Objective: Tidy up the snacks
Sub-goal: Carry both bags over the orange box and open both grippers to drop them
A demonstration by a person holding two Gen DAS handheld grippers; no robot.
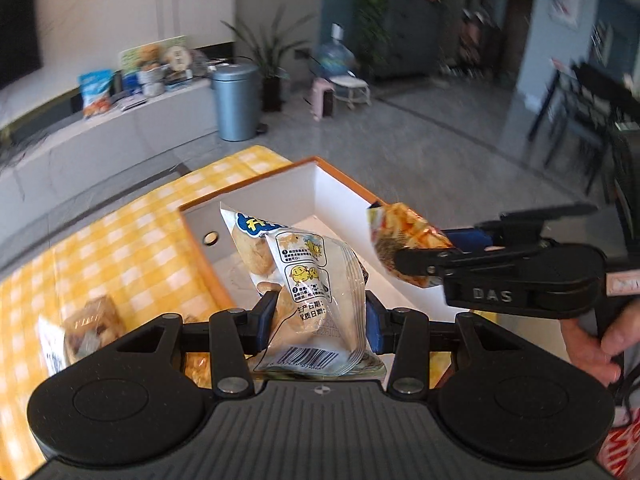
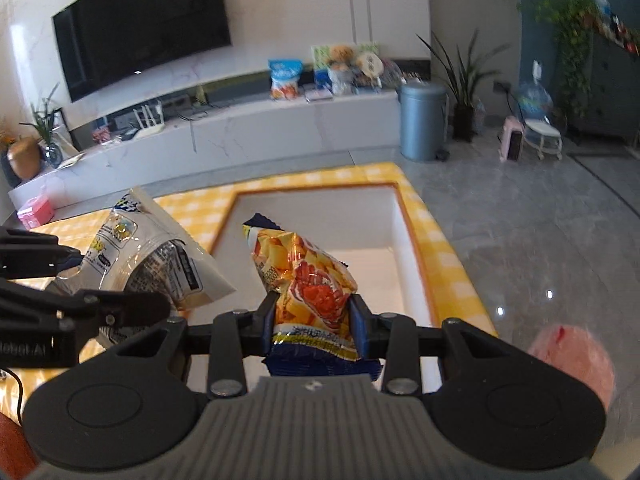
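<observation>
My left gripper [image 1: 320, 314] is shut on a clear snack bag of round pastries [image 1: 308, 280] with a blue label, held above the near part of the white box [image 1: 344, 196] with an orange rim. My right gripper [image 2: 314, 316] is shut on an orange-yellow chip bag [image 2: 308, 276], held over the same box [image 2: 404, 240]. In the left wrist view the right gripper [image 1: 460, 256] and its chip bag [image 1: 404, 236] hang over the box's right wall. In the right wrist view the left gripper [image 2: 80, 276] and pastry bag [image 2: 160, 256] are at the left.
The box stands on a yellow checked tablecloth [image 1: 132, 240]. Another wrapped pastry pack [image 1: 86, 328] lies on the cloth at the left. Beyond the table are grey floor, a grey bin [image 2: 422, 120], a white TV bench and plants.
</observation>
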